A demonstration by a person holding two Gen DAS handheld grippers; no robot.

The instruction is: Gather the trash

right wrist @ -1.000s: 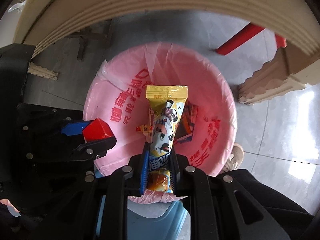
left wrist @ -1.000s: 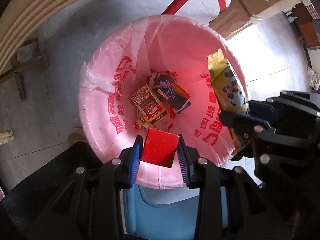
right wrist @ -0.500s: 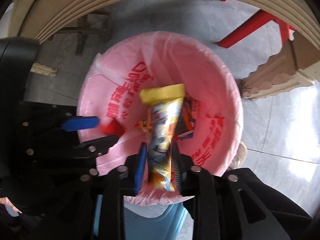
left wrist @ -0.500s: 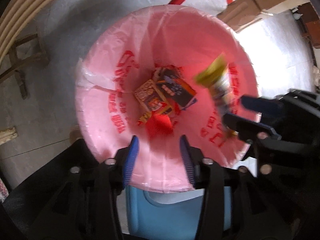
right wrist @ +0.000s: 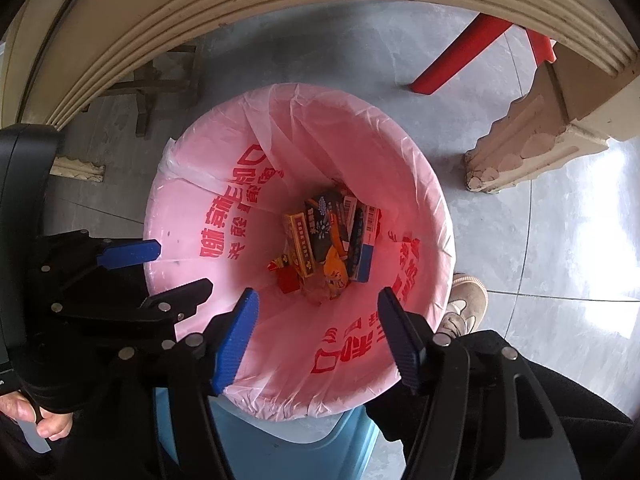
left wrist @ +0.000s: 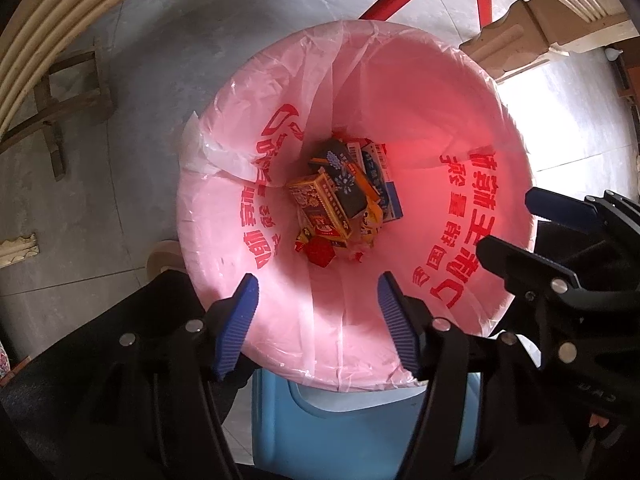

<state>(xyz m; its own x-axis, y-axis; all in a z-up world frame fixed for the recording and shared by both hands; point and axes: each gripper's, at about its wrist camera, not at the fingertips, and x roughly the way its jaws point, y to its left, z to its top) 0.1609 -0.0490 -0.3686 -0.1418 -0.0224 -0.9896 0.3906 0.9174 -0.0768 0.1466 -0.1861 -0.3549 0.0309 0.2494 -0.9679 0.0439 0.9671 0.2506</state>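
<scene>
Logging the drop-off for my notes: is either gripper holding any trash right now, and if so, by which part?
Nothing is held. The left gripper and right gripper are both opening with empty jaws above the pink-lined bin.

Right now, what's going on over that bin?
A person holds both hand-held grippers over the pink-lined bin. The left hand-held gripper and the right hand-held gripper have nothing between their jaws, which are opening. The red box and the yellow snack wrapper lie at the bottom among other small boxes. Both drops look done.
</scene>
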